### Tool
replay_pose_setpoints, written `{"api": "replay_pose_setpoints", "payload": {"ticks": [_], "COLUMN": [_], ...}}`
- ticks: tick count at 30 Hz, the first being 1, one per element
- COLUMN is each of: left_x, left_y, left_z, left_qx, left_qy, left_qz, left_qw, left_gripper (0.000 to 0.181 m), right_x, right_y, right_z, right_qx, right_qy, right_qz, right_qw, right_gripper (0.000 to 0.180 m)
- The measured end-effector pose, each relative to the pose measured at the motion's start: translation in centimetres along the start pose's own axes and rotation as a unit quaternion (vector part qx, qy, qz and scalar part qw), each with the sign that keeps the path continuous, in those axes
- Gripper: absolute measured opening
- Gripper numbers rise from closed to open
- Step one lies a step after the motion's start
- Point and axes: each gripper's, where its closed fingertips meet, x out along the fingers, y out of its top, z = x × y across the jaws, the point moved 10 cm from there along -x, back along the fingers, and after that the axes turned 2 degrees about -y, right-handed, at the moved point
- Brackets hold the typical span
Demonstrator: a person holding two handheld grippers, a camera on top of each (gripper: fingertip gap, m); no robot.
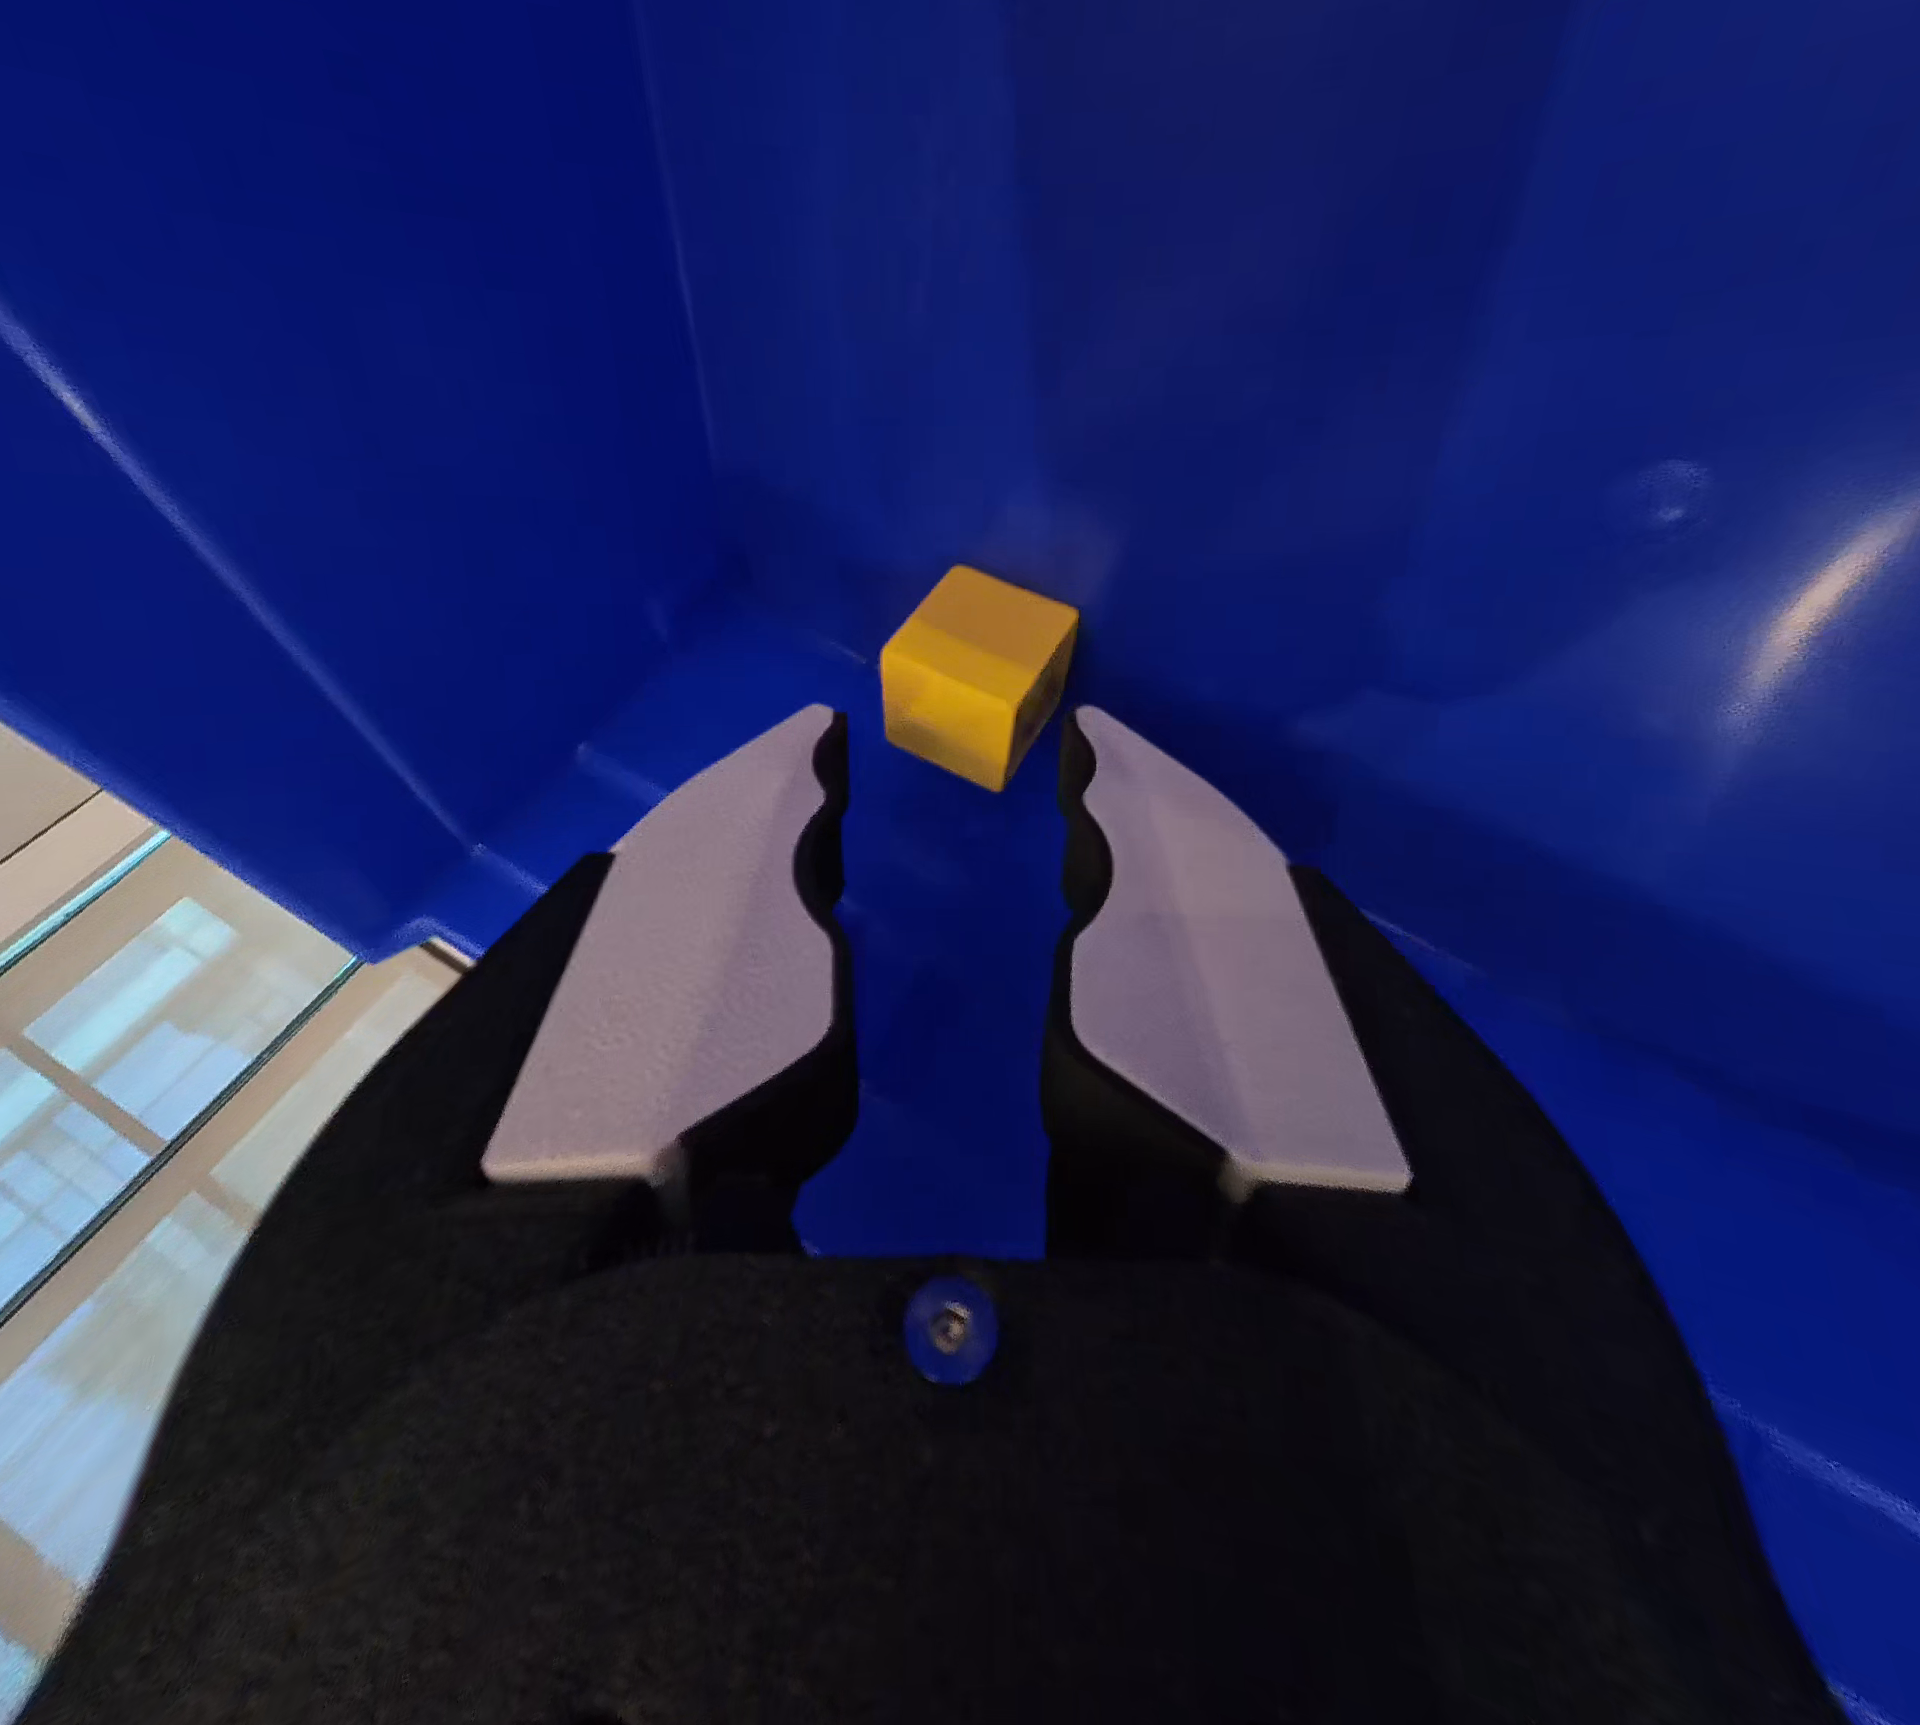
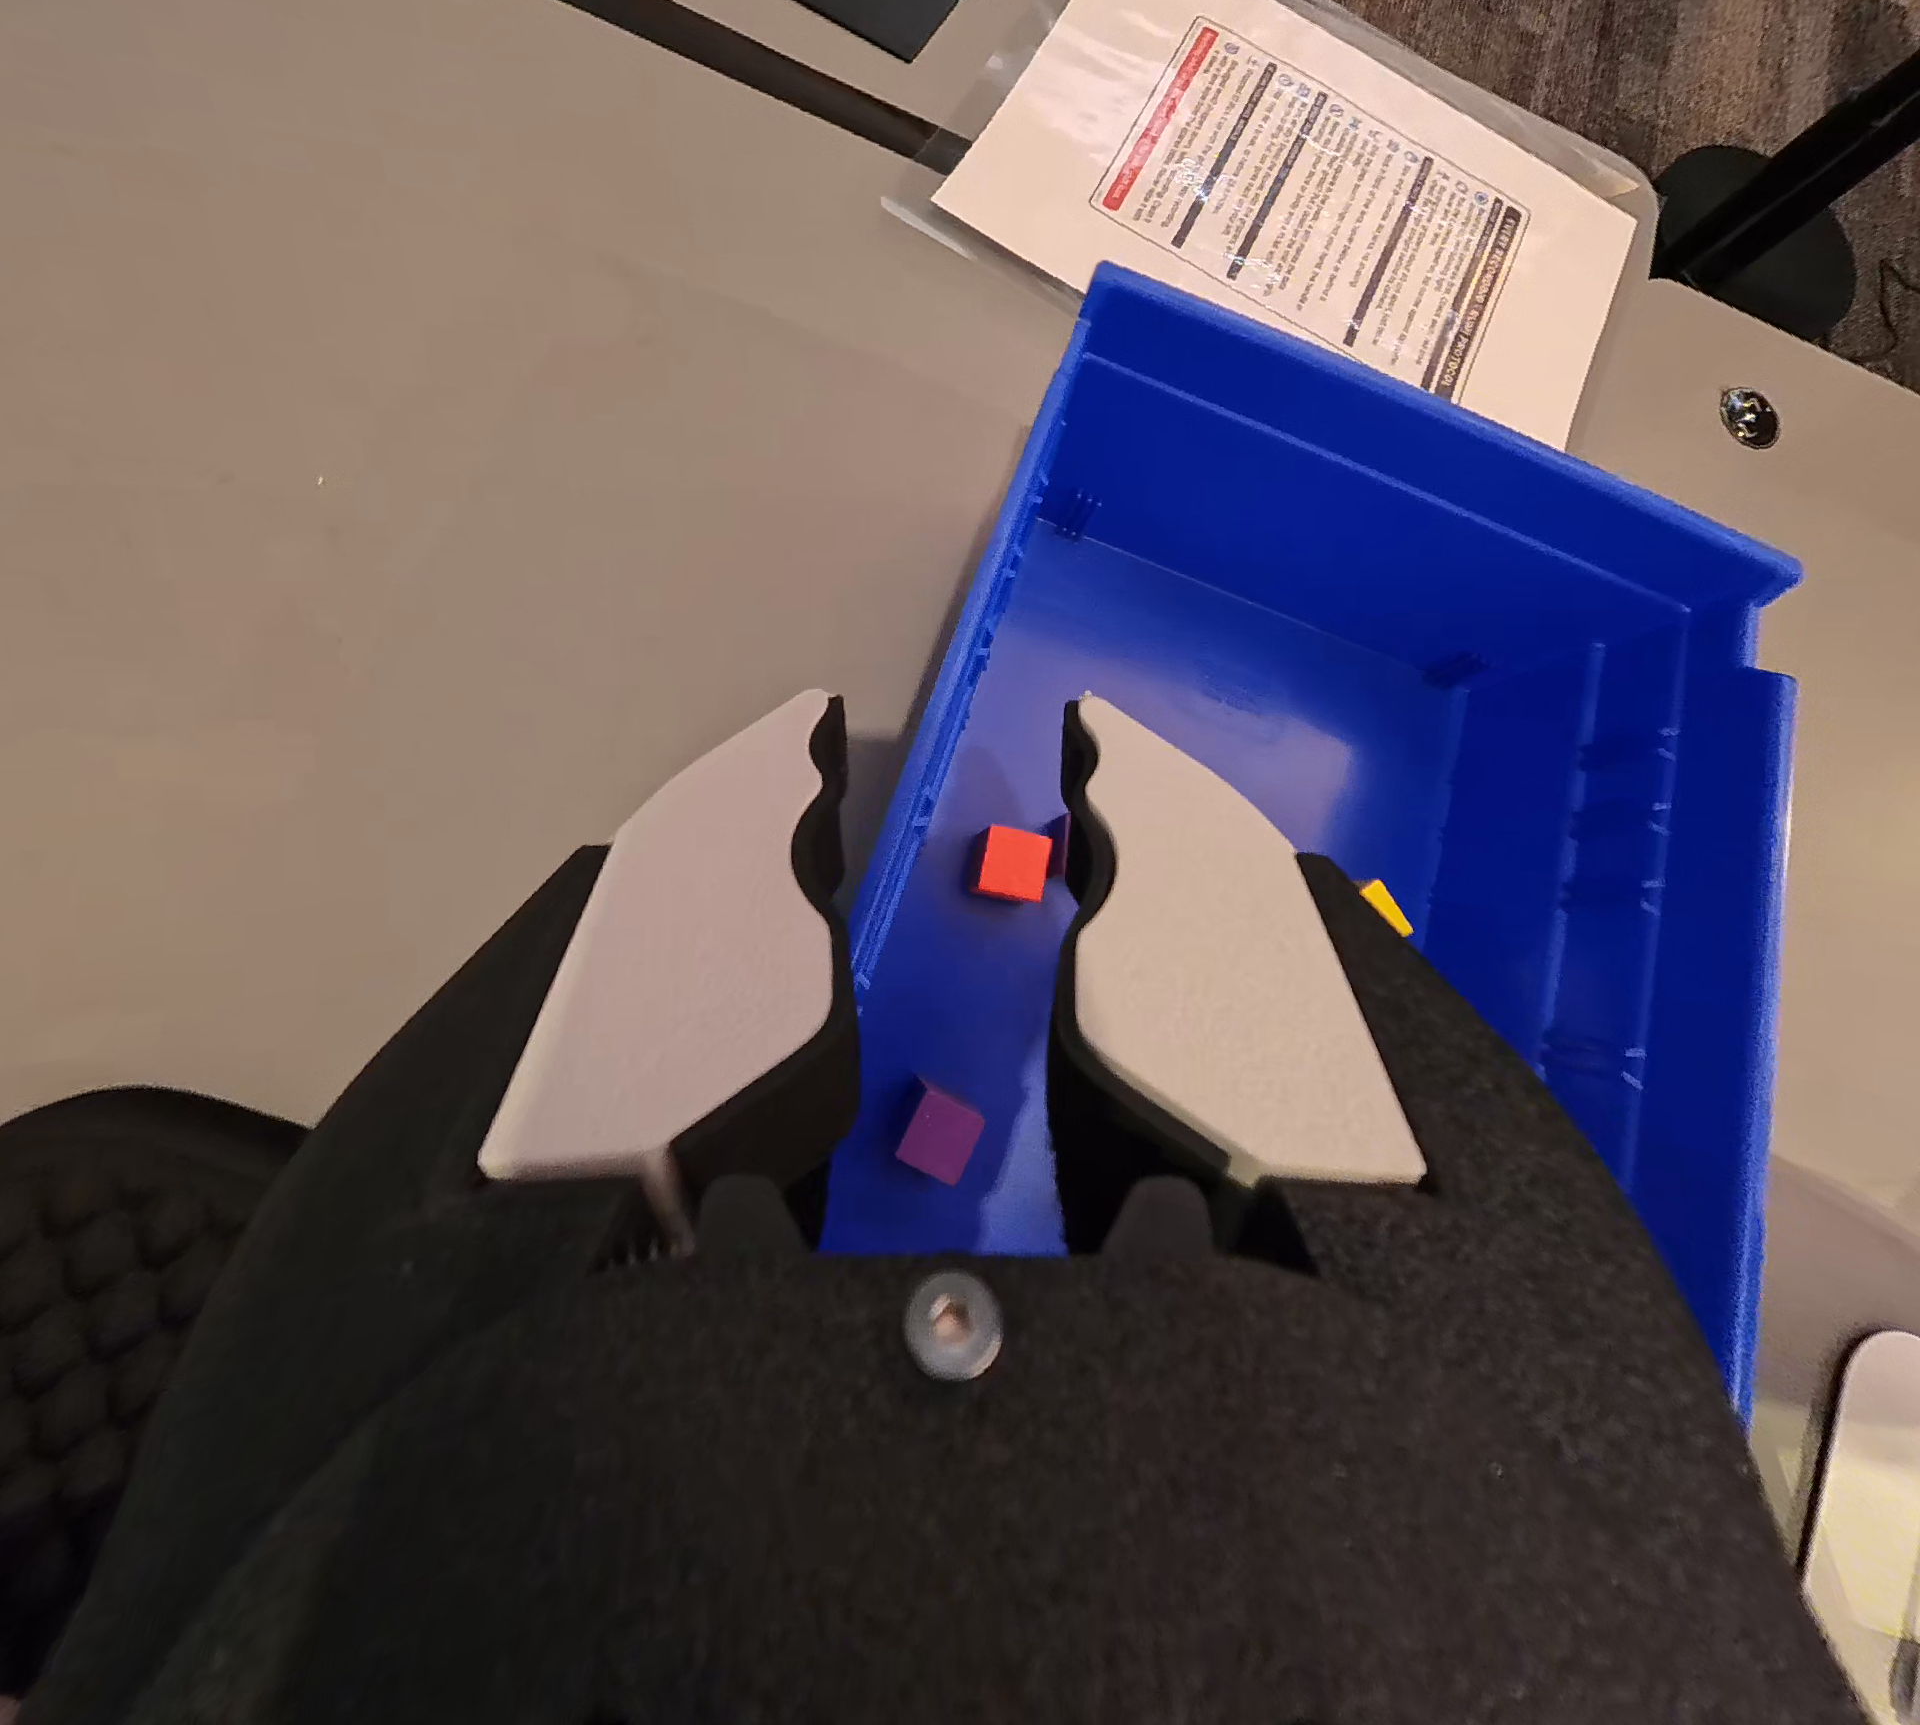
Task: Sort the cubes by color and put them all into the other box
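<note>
Yellow and hard-edged, the yellow cube [image 1: 977, 676] sat in a corner of a blue bin [image 1: 1351, 325], just ahead of the left tool [image 1: 954, 725], whose jaws gaped empty. It looked light, rigid and smooth; pinching 2 flat opposite faces seemed best. The right tool [image 2: 954, 719], also parted and empty, hovered over the second blue bin [image 2: 1403, 553].
</note>
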Motion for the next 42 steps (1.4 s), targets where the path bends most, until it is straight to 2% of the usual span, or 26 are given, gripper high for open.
{"api": "replay_pose_setpoints", "payload": {"ticks": [7,17,22,28,32,36,40,42], "left_x": [0.8,1.2,1.2,0.3,-1.7,-5.2,-10.0,-12.8], "left_y": [0.2,1.0,1.4,0.7,-0.8,-2.1,-2.2,-1.5], "left_z": [-0.7,-1.0,-0.6,-0.6,-1.0,-1.8,-2.1,-1.8], "left_qx": [0.026,0.076,0.104,0.041,0.01,-0.047,-0.1,-0.099], "left_qy": [-0.024,-0.072,-0.061,-0.052,0.019,0.082,0.137,0.17], "left_qz": [0.0,-0.037,-0.056,-0.055,-0.053,-0.041,0.008,0.053], "left_qw": [0.999,0.994,0.991,0.996,0.998,0.995,0.986,0.979], "left_gripper": [0.054,0.038,0.032,0.029,0.029,0.029,0.029,0.029], "right_x": [0.2,0.8,1.1,1.4,1.7,1.8,1.9,1.9], "right_y": [0.4,0.6,0.6,0.4,0.4,0.6,1.0,1.3], "right_z": [-0.6,-1.1,-1.3,-1.2,-1.3,-1.6,-2.1,-2.4], "right_qx": [-0.012,-0.022,-0.026,-0.025,-0.025,-0.028,-0.032,-0.036], "right_qy": [0.006,0.02,0.031,0.045,0.056,0.068,0.085,0.094], "right_qz": [-0.008,-0.025,-0.031,-0.032,-0.026,-0.017,-0.004,0.002], "right_qw": [1.0,0.999,0.999,0.998,0.998,0.997,0.996,0.995], "right_gripper": [0.039,0.039,0.039,0.039,0.038,0.038,0.038,0.038]}}
